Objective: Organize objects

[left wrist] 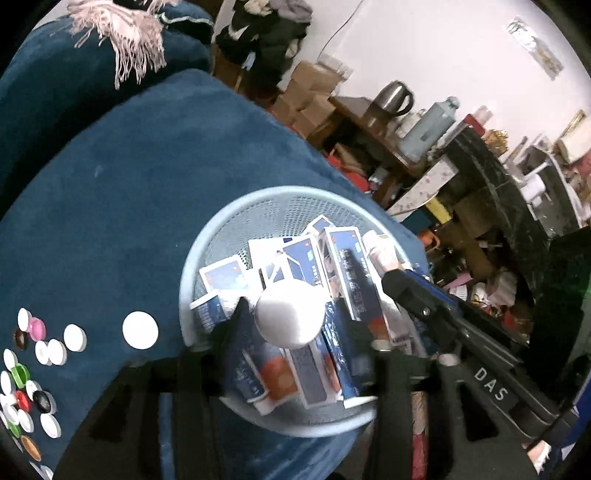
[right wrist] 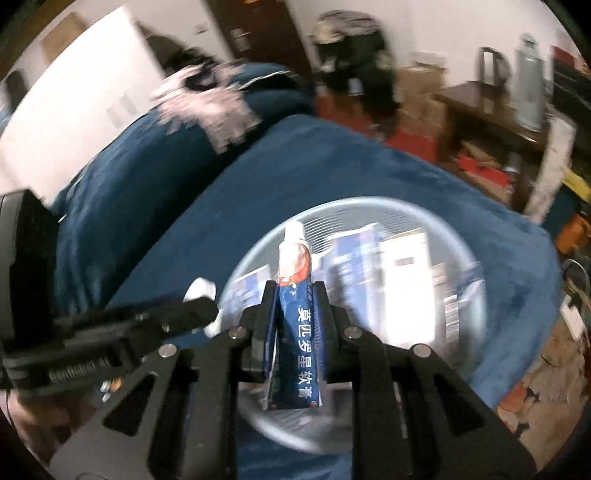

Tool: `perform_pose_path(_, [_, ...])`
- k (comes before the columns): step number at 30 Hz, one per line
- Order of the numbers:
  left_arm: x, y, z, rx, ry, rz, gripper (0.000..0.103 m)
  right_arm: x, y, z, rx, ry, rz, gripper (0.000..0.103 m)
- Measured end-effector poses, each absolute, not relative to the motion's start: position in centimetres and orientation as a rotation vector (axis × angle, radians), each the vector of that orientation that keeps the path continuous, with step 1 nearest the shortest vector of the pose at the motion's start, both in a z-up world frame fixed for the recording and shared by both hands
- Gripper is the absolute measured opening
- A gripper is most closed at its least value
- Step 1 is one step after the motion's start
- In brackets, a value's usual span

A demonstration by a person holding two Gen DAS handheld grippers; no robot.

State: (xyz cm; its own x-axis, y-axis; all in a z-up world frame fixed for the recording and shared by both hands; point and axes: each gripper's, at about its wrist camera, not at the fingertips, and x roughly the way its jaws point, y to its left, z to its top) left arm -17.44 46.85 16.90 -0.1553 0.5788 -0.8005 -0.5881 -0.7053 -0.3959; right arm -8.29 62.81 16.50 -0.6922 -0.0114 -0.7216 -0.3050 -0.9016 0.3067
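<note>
A light blue mesh basket [left wrist: 221, 236] sits on a blue blanket and holds several blue and white ointment boxes [left wrist: 343, 266]. My left gripper [left wrist: 295, 325] is shut on a round white cap [left wrist: 290, 314] and holds it over the basket. My right gripper [right wrist: 295, 295] is shut on a blue and white ointment tube [right wrist: 299, 332] with a white cap end, held over the same basket [right wrist: 436, 214]. The right gripper's body also shows in the left wrist view [left wrist: 424, 306], at the basket's right rim.
Several loose bottle caps [left wrist: 40, 362], white, pink, green, red and black, lie on the blanket [left wrist: 147, 177] at the left, with one white cap [left wrist: 140, 329] nearer the basket. A fringed pink scarf [left wrist: 122, 29] lies at the back. Cluttered shelves and boxes [left wrist: 461, 166] stand to the right.
</note>
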Motion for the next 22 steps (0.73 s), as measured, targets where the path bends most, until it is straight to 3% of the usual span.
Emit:
perform_pose_path(1, [-17.4,46.9,16.8,-1.343,0.008,1.946,0.088,-8.6,63.2,16.2,-1.169,0.629,2.665,0.021])
perform_pose_path(3, [-17.2,46.3,16.9,-1.338,0.0,1.976,0.103,-9.0,63.7,16.0,-1.236,0.669,2.635,0.023])
perform_pose_path(4, [-17.0,46.0,17.0,-1.334,0.008,1.986,0.102,-8.7,63.8,16.1,-1.225,0.679,2.642,0.024])
perform_pose_path(6, [-16.7,45.1,17.1,-1.342,0.043,2.026,0.102,-7.6,63.5,16.8,-1.15,0.653,2.675,0.039])
perform_pose_path(7, [-16.5,44.6,17.2,-1.343,0.057,2.07,0.102,-6.9,63.2,17.1,-1.104,0.642,2.688,0.053])
perform_pose_path(8, [-16.4,43.9,17.4,-1.332,0.055,2.119,0.102,-6.7,63.1,17.3,-1.077,0.641,2.695,0.061])
perform_pose_path(22, [-17.1,32.9,17.4,-1.452,-0.056,2.341,0.102,-6.9,55.1,17.8,-1.075,0.448,2.932,0.062])
